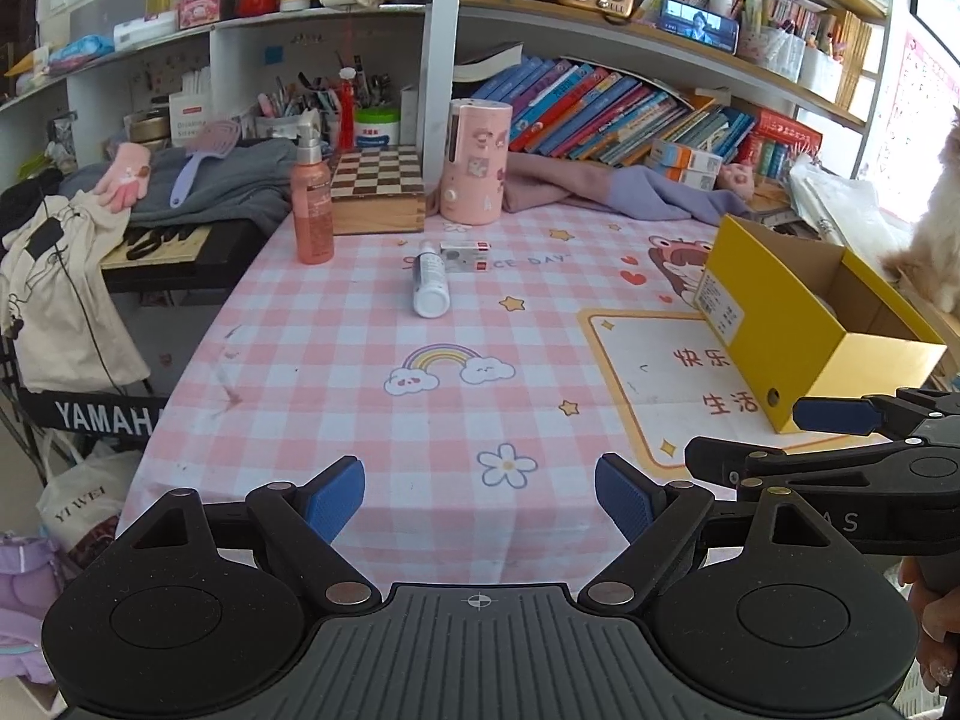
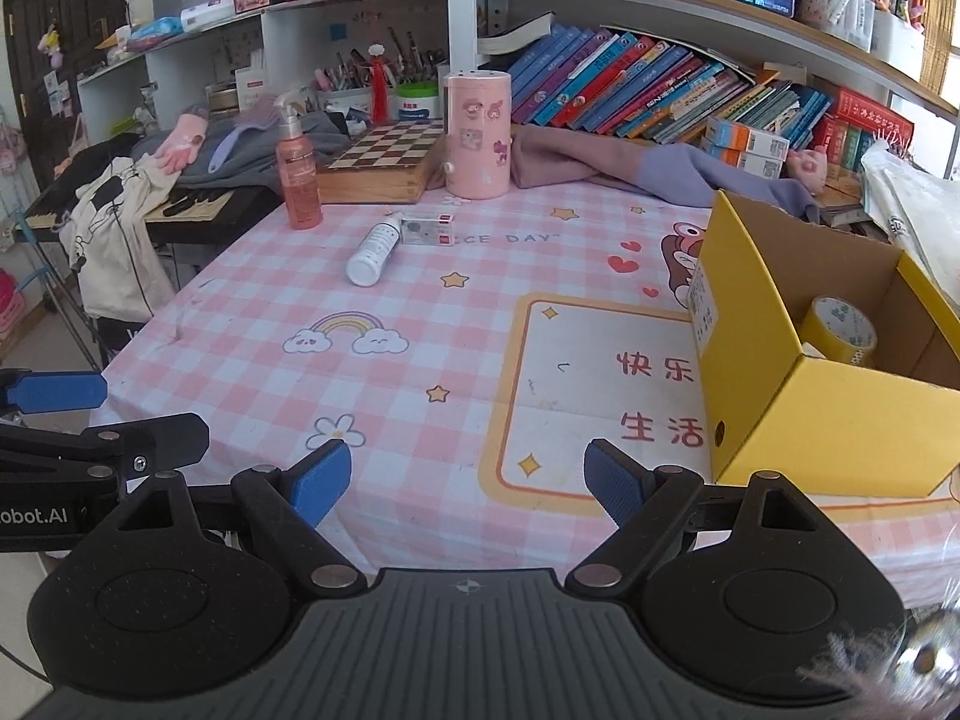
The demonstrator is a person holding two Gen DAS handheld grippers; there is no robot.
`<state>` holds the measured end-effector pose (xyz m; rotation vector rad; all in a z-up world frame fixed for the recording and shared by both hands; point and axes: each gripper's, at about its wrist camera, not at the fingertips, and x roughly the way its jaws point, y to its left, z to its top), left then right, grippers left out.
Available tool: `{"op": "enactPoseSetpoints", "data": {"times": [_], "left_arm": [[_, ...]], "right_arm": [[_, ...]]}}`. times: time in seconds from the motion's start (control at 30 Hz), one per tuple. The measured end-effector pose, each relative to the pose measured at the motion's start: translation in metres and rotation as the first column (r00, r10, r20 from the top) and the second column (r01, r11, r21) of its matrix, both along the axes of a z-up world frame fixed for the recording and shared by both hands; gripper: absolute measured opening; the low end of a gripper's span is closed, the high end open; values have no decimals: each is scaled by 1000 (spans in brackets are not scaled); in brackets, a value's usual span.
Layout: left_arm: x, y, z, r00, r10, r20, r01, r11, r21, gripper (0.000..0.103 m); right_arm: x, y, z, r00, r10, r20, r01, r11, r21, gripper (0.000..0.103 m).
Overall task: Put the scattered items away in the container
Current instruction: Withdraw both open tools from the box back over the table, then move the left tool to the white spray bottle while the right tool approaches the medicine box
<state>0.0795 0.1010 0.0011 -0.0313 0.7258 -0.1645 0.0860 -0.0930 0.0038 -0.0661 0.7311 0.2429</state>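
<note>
A white bottle [image 1: 431, 282] lies on its side on the pink checked tablecloth, far ahead; it also shows in the right wrist view [image 2: 373, 249]. A small grey box [image 1: 465, 255] lies right behind it, also in the right wrist view [image 2: 427, 230]. The open yellow cardboard box [image 1: 798, 324] stands at the right; in the right wrist view [image 2: 804, 396] a roll of yellow tape [image 2: 840, 330] lies inside it. My left gripper [image 1: 480, 501] is open and empty above the near table edge. My right gripper [image 2: 468, 483] is open and empty, left of the yellow box.
A pink spray bottle [image 1: 312, 204], a wooden chessboard box [image 1: 377, 189] and a pink cylinder [image 1: 474, 162] stand at the back of the table. Purple cloth [image 1: 630, 189] lies behind the yellow box. A keyboard with clothes [image 1: 162, 240] is at the left. A cat [image 1: 936, 228] sits at the far right.
</note>
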Motion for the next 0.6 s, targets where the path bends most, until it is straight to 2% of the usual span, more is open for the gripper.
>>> {"op": "enactPoseSetpoints", "data": {"times": [0.37,0.6], "left_arm": [[61,-11,-6,1000,17,-12,-17,1000,26,87],[102,-14,-9,999,35,-9,-35,998,46,87]], "right_arm": [[66,-14,-8,1000,-11,-22,11,1000,18,85],[120,-24,-3,999,-33,2,33,999,29,85]]}}
